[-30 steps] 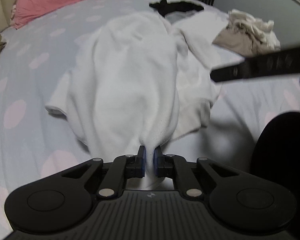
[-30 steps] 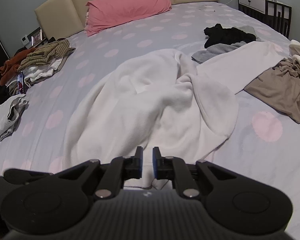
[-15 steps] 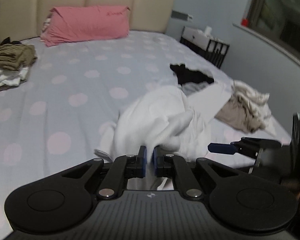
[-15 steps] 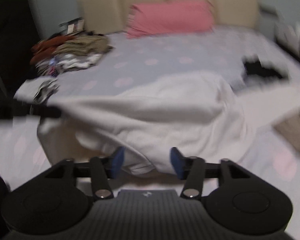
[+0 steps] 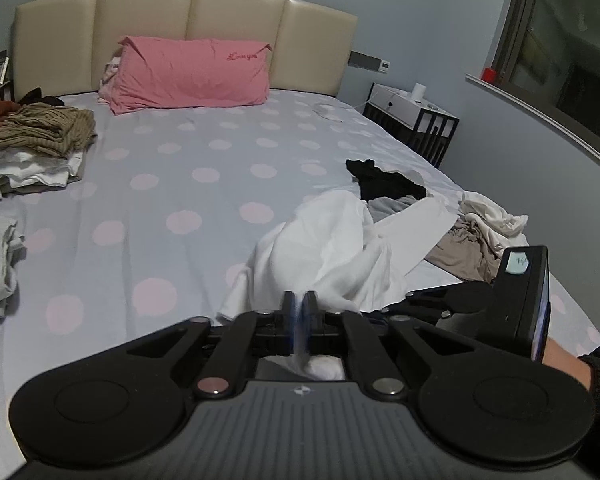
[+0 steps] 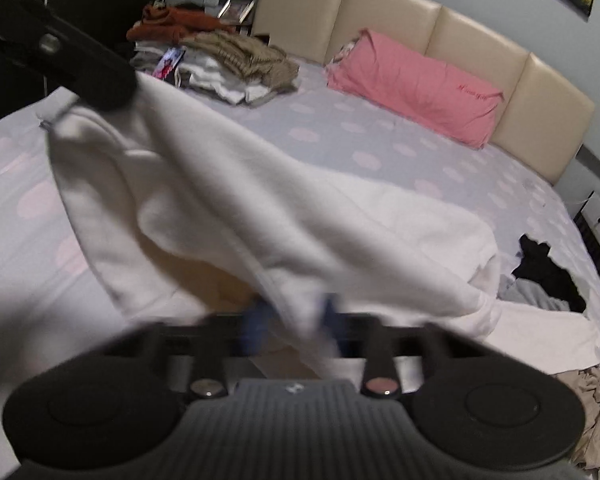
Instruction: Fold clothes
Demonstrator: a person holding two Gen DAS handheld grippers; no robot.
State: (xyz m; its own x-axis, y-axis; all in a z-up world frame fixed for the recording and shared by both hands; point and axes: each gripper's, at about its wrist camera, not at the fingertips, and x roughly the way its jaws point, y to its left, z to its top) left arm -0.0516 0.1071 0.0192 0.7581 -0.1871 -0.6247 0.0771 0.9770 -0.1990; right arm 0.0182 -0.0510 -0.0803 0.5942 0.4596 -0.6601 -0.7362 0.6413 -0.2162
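Left gripper (image 5: 299, 312) clamped tight on one white fleece garment (image 5: 332, 248). Right gripper (image 6: 296, 320), jaws just closing, pinches the same garment's hem (image 6: 300, 312), lifted over the foot edge of the dotted lilac bed (image 5: 172, 184). One pink pillow (image 5: 192, 74) at headboard edge. Two folded stacks (image 5: 40, 140) on one side edge.

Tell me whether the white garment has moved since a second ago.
Yes. The white garment has been lifted at its near edge: in the left wrist view it bunches up below the pink pillow, baring more dotted sheet, with both tools shut on it.
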